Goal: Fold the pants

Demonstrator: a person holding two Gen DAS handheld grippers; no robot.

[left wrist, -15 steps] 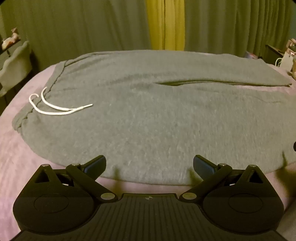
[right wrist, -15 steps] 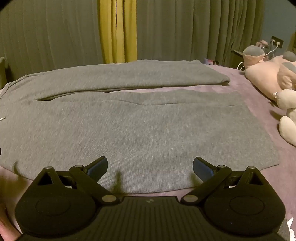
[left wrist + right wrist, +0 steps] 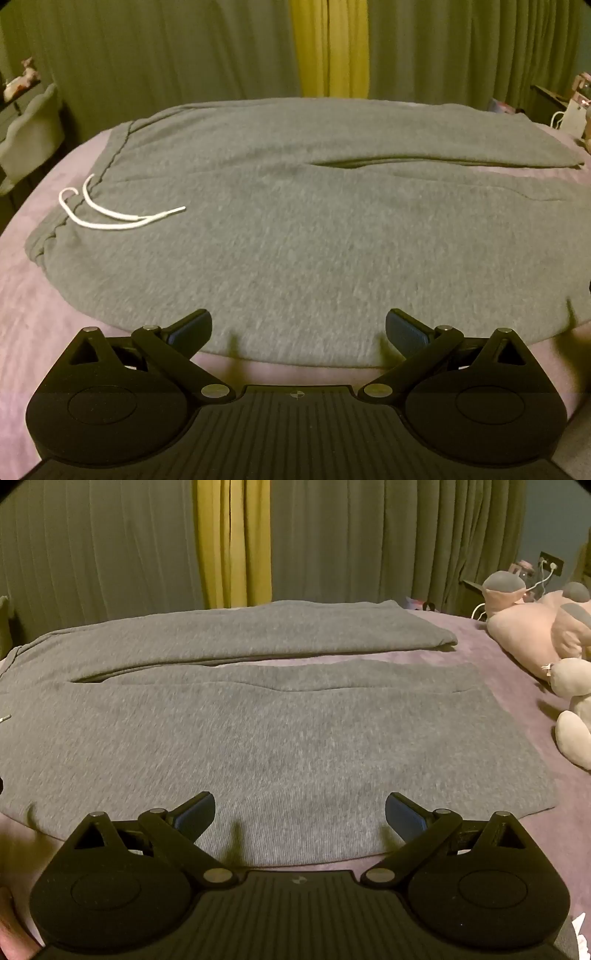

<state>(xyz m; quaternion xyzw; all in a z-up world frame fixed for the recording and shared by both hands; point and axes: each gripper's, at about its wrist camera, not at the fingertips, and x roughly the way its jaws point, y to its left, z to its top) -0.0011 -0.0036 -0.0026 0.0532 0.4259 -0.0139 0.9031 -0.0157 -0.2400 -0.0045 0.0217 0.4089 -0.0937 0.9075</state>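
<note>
The left gripper (image 3: pixel 298 326) is spread wide and holds nothing, its tips over the near edge of the pants (image 3: pixel 314 240). The right gripper (image 3: pixel 300 808) is equally wide and empty, and the pants (image 3: pixel 258 738) edge has slid slightly closer under it than half a second ago. The grey pants lie flat across the purple bed (image 3: pixel 22 314), unchanged, with the white drawstring (image 3: pixel 110 218) at the waistband on the left and both legs running right toward the plush toys (image 3: pixel 546 635).

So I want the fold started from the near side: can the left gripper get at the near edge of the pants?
Probably yes: the left gripper is open just above the pants' near edge, nothing between.
</note>
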